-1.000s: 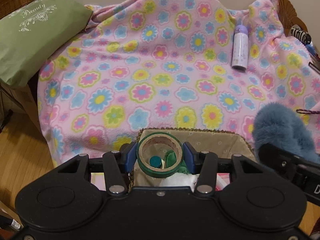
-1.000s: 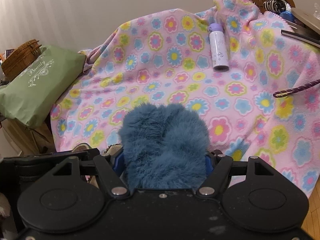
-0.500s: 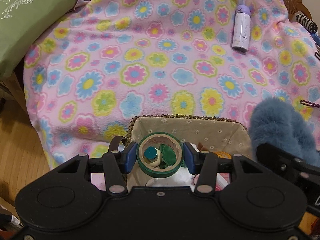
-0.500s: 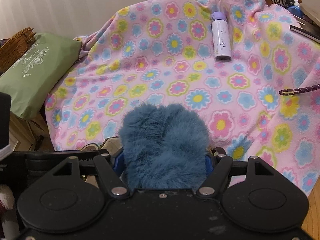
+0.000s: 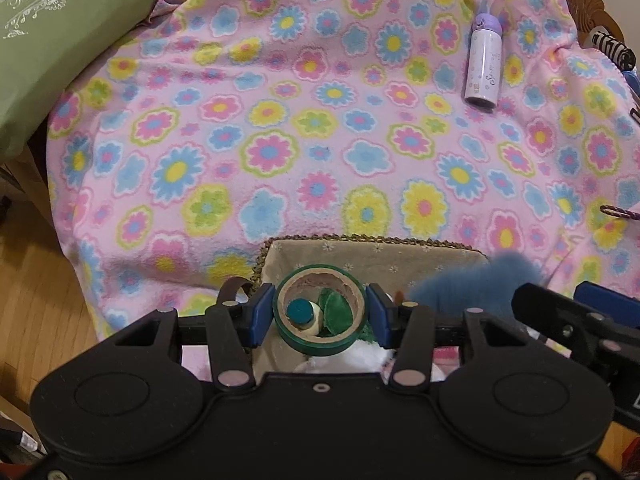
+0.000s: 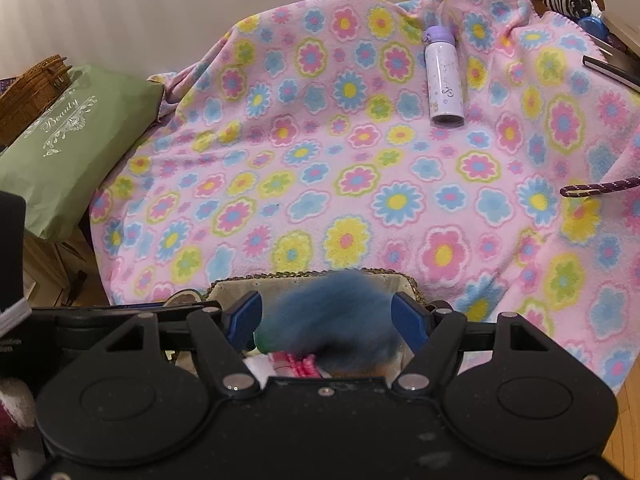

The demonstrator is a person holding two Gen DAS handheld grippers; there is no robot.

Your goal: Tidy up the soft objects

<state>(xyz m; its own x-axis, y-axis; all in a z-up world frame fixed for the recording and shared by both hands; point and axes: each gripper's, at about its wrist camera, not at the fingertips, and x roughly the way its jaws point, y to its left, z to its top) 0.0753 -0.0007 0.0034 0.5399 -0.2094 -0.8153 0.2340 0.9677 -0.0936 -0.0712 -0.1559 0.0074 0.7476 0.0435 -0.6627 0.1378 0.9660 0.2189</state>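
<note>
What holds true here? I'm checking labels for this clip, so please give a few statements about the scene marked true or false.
1. The left jaws grip a green roll of tape. True.
2. The bottle stands upright on the blanket. False: it lies on its side.
3. A cloth-lined basket sits under the tape. True.
4. The green pillow lies at the blanket's right edge. False: it is at the left edge.

Home room: floral fleece blanket [image 6: 360, 168], green cushion [image 6: 76, 148], wicker basket [image 6: 32, 84], wood floor [image 5: 36, 300].
</note>
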